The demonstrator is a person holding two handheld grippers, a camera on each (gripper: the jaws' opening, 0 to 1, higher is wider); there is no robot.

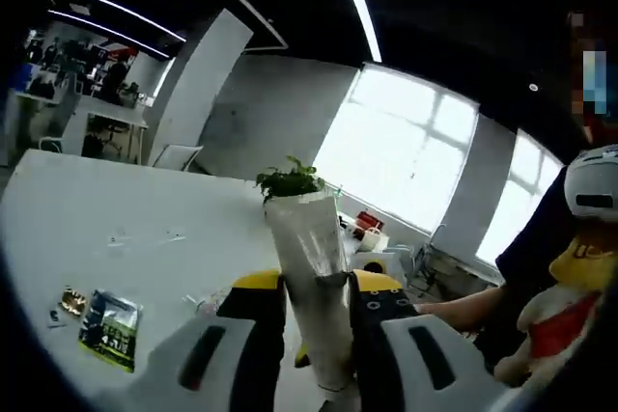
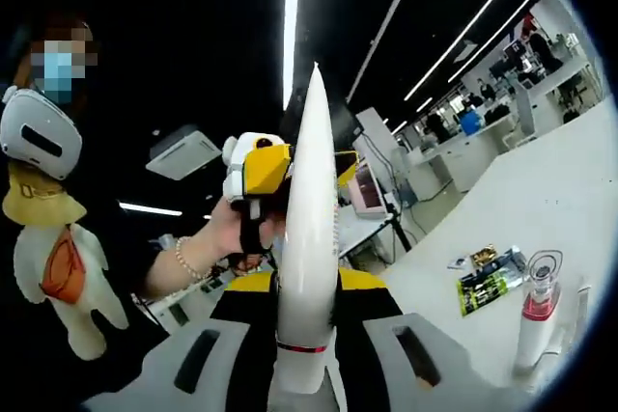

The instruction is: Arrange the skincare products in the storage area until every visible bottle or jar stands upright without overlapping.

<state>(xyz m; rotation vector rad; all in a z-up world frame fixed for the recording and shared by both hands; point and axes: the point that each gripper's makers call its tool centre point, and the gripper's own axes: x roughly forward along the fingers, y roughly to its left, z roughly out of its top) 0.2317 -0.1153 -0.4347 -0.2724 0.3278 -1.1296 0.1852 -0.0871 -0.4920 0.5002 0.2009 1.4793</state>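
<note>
Both grippers' fingers clamp one white tube (image 2: 309, 238), lifted above the tabletop (image 2: 570, 200), probably to stand it upright.

Windows (image 1: 406, 142) blown out, strong backlight; ceiling light strips (image 2: 292, 7) glare on dark ceiling; fisheye bending edges; foreground near windows soft.
</note>
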